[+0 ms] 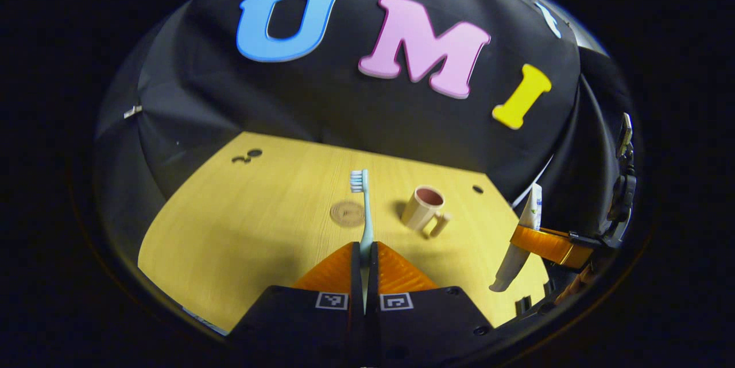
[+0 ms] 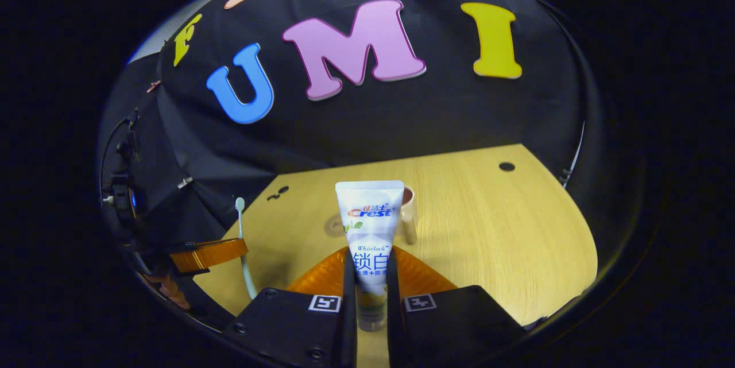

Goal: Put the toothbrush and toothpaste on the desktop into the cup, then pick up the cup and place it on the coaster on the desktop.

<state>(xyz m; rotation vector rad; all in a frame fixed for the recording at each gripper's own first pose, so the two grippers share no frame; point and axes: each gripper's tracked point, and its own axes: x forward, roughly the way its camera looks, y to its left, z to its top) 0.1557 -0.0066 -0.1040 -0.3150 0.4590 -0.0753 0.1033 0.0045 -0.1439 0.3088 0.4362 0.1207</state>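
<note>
In the left gripper view my left gripper (image 1: 365, 253) is shut on the handle of a pale blue toothbrush (image 1: 363, 207), which stands upright with its bristles on top. Beyond it on the wooden desktop (image 1: 258, 224) sit a round cork coaster (image 1: 347, 213) and, to its right, a beige cup (image 1: 425, 210) with a pink inside and a handle. In the right gripper view my right gripper (image 2: 370, 264) is shut on a white toothpaste tube (image 2: 369, 224), held upright in front of the cup (image 2: 408, 219) and partly hiding it. The coaster (image 2: 333, 225) lies left of the tube.
Each view shows the other gripper at its edge: the right one with the toothpaste tube (image 1: 525, 230) at the far right, the left one with the toothbrush (image 2: 244, 241) at the lower left. Small dark holes (image 1: 478, 189) mark the desktop. Black cloth walls close the back and sides.
</note>
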